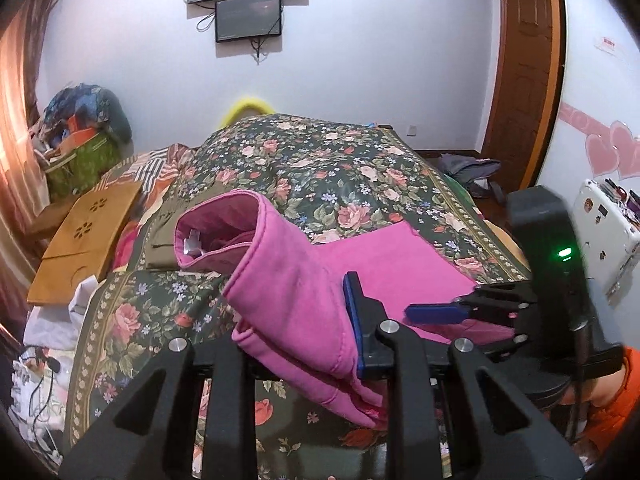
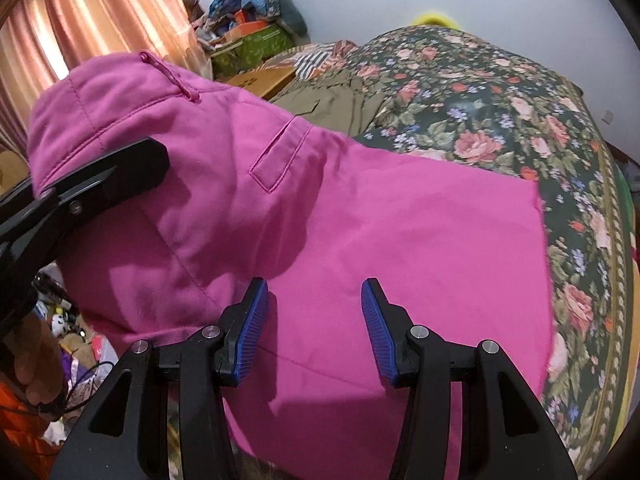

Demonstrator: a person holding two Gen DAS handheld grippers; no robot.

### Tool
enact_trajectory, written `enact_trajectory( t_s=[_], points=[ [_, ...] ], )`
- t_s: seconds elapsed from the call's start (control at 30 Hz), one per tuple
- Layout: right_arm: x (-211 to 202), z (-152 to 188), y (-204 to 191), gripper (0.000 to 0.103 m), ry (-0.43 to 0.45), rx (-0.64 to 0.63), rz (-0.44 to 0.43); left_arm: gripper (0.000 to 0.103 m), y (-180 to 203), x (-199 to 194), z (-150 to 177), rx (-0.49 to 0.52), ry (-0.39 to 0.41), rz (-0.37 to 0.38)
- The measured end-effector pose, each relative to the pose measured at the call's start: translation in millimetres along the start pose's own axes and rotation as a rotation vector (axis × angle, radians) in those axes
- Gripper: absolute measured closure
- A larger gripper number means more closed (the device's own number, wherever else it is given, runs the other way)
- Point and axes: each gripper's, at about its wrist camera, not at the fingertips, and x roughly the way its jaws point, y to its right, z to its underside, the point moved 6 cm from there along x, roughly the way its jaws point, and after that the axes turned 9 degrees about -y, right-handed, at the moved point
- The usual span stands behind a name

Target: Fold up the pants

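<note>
Along the left edge of my left-wrist view a peach curtain (image 1: 16,92) hangs beside a heap of bags and clutter (image 1: 82,128), and below that a wooden board (image 1: 86,236) with flower-shaped cutouts lies tilted at the side of the bed. The bed itself is covered by a dark floral quilt (image 1: 320,172), with an olive-green garment (image 1: 160,236) lying on it just beyond the pink cloth. The pink pants (image 1: 288,292) sit across the near part of the quilt: the waistband end is lifted off the bed and gapes open toward the far wall, while the rest trails flat to the right. My left claw (image 1: 320,344) is clamped on that raised part, pink fabric bunched between its fingers, only the right blue pad (image 1: 354,312) showing past the cloth. To its right my right claw (image 1: 436,314) reaches in from the side, low over the flat stretch of pants. In the right-wrist view the pants (image 2: 320,216) fill most of the frame, back pocket and a belt loop uppermost, draped from the raised left end down onto the quilt (image 2: 520,120). My right claw (image 2: 316,328) there stands apart, both blue pads (image 2: 380,332) bare, poised over the fabric and gripping nothing. Above the bed two dark screens (image 1: 248,4) hang on the wall, and a wooden door (image 1: 524,64) stands at far right.
</note>
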Motion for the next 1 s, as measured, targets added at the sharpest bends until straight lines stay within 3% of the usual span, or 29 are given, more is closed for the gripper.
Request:
enact_trajectory(
  t_s=[0.3, 0.63, 0.77, 1.0],
  points=[
    [-34.9, 32.7, 31.9, 0.058, 0.055, 0.113, 0.077, 0.080, 30.6, -8.8, -7.5, 0.098, 0.020, 0.007],
    [-25.8, 52.9, 43.6, 0.055, 0.045, 0.142, 0.056, 0.080, 77.6, -2.8, -16.6, 0.199, 0.019, 0.056],
    [-35.0, 57.9, 50.0, 0.056, 0.064, 0.163, 0.040, 0.080, 93.8, 6.0, -19.3, 0.226, -0.012, 0.092],
    [-63.6, 81.3, 83.6, 0.056, 0.112, 0.273, 0.091, 0.080, 123.3, 26.4, -22.0, 0.256, -0.090, 0.174]
  ],
)
